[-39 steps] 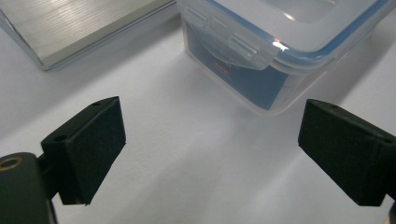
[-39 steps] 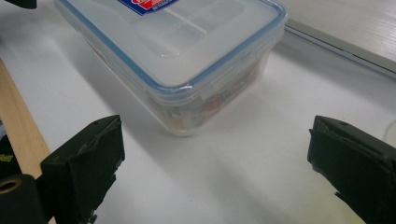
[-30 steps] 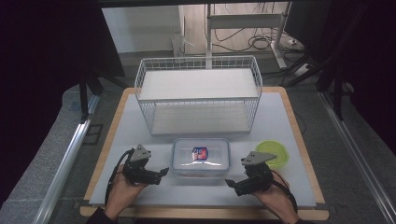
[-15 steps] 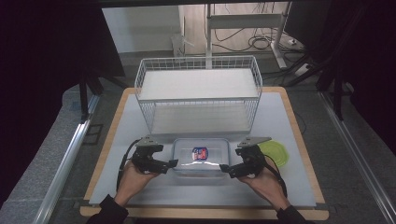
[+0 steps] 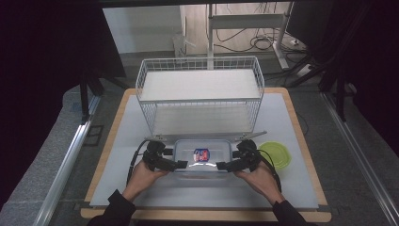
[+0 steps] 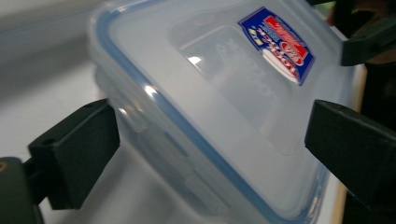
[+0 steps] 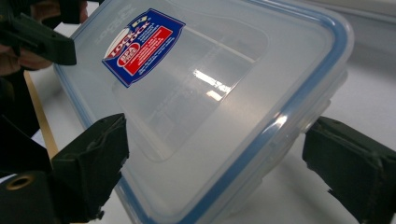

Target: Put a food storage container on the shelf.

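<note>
The clear plastic box (image 5: 203, 157) with the blue-edged lid sits on the white table (image 5: 301, 188), near its front edge and just in front of the wire rack (image 5: 200, 94). A green lid (image 5: 274, 154) lies just to the right of it. The left gripper (image 5: 178, 165) stands at the left end of the box and the right gripper (image 5: 226, 165) at the right end. In both gripper views the jaws are spread wide, one on each side of a corner of the box (image 6: 219, 116), and I see gaps between the black pads and the plastic, so nothing is held yet.

What may go wrong, I think: the walls are smooth and rounded, and each gripper comes at a corner, not at a flat side. If the jaws close there, the pads can slide off, or the box can turn and be pushed toward the rack. If only one side catches, the box would tilt when it is lifted. The lid could also come loose if its clips are not shut; I cannot tell if they are.

The sticker (image 7: 142, 44) on the lid is blue and red. I read "LOCK & LOCK" and "BPA FREE" in the red part. The raised letters beside it are too faint to read surely.
</note>
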A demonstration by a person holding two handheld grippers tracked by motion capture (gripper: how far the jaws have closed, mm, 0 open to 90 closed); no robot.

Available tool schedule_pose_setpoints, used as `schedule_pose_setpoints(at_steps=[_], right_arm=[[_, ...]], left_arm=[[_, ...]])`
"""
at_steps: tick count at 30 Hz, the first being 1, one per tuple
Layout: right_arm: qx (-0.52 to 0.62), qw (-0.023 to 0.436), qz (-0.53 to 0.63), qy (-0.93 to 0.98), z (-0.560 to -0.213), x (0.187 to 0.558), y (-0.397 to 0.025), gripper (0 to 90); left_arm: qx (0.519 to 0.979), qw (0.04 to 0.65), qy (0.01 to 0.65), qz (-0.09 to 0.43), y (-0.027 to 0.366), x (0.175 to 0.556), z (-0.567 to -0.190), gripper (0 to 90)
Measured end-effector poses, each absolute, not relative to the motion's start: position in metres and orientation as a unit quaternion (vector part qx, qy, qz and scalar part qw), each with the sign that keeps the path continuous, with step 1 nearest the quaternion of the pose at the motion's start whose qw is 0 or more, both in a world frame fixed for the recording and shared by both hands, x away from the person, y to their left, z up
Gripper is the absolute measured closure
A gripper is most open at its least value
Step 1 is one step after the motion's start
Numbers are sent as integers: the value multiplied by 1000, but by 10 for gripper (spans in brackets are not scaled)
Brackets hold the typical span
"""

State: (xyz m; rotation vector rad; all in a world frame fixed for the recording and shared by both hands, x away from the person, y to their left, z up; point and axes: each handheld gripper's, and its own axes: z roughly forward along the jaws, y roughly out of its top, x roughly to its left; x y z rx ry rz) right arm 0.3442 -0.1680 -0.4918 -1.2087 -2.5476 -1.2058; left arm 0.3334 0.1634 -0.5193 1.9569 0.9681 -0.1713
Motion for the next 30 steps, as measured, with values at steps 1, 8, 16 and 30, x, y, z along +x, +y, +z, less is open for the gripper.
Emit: schedule_pose_setpoints(at_steps=[1,8,16,30], right_arm=[[-398,43,-392,-828,-492,347,-168,60],[-407,59,-391,-823,-493,348,-167,94],[-400,45,-396,-825,-488,328,-173,199],[-393,45,-431,-811,-482,309,-192,445]], left_arm=[[796,455,392,-72,163,334,-520,16],[808,440,388,-59,161,327,-514,18],[803,454,384,-42,170,308,-511,154],[760,508,402,-59,190,287,-512,445]])
